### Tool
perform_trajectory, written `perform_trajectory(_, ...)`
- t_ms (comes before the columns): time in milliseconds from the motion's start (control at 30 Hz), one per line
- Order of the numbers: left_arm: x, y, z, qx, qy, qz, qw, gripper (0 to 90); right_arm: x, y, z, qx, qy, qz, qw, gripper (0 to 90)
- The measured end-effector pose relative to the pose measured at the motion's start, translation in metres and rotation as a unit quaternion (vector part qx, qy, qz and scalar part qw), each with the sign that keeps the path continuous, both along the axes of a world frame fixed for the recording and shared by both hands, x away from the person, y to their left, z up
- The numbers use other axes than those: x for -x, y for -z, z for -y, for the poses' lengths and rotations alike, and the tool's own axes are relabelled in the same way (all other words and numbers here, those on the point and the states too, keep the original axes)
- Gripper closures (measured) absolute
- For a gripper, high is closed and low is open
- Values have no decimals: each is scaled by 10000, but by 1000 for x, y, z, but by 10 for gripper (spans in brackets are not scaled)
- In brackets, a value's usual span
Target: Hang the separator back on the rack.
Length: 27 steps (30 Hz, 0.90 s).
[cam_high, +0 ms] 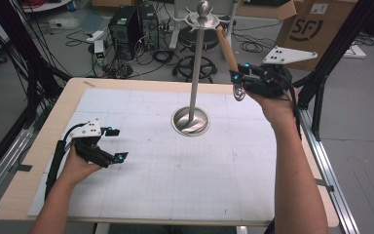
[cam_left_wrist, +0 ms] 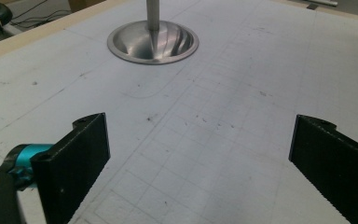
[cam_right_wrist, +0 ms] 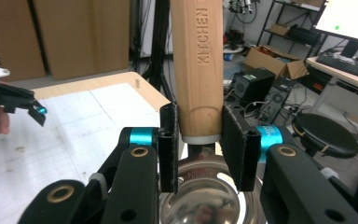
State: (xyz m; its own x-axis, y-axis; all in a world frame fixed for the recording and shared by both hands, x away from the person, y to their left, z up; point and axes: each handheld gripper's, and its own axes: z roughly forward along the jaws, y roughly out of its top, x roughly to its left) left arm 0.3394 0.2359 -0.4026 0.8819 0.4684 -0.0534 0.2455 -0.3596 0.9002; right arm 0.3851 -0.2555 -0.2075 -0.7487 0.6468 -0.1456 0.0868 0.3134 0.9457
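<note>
A utensil with a wooden handle (cam_high: 227,48) and a shiny metal bowl (cam_high: 238,92) is held up in the air at the far right. My right gripper (cam_high: 236,78) is shut on the lower end of that handle (cam_right_wrist: 198,60), with the metal bowl (cam_right_wrist: 205,196) just below the jaws; the handle tilts up toward the hooked top (cam_high: 203,19) of a metal stand. The stand's round base (cam_high: 190,122) sits mid-table, its pole upright. My left gripper (cam_high: 117,144) rests low over the mat at the left, open, with nothing between its fingers (cam_left_wrist: 79,158).
A white gridded mat (cam_high: 175,180) covers the wooden table (cam_high: 73,87). The stand base (cam_left_wrist: 153,42) lies ahead of the left gripper. Beyond the table's far edge are computers, cables, a stool (cam_high: 195,39) and cardboard boxes (cam_high: 316,24).
</note>
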Motion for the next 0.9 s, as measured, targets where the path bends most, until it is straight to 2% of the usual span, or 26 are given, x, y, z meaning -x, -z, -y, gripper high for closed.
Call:
perform_trajectory(200,0,-1,-1,44,-32,19,10000,57,-2,-2,5,-203,99,6,9997,689)
perform_trajectory(500,-1,0,0,-1,-9,-2,10000,57,-3,0,1,-125,40,-26,9999,689)
perform_trajectory(733,0,0,-1,51,-40,-6,10000,57,-7,3,-3,-74,59,-89,9999,689)
perform_trajectory(900,0,0,0,48,-7,-3,10000,57,-10,4,-6,-116,52,-100,9999,689)
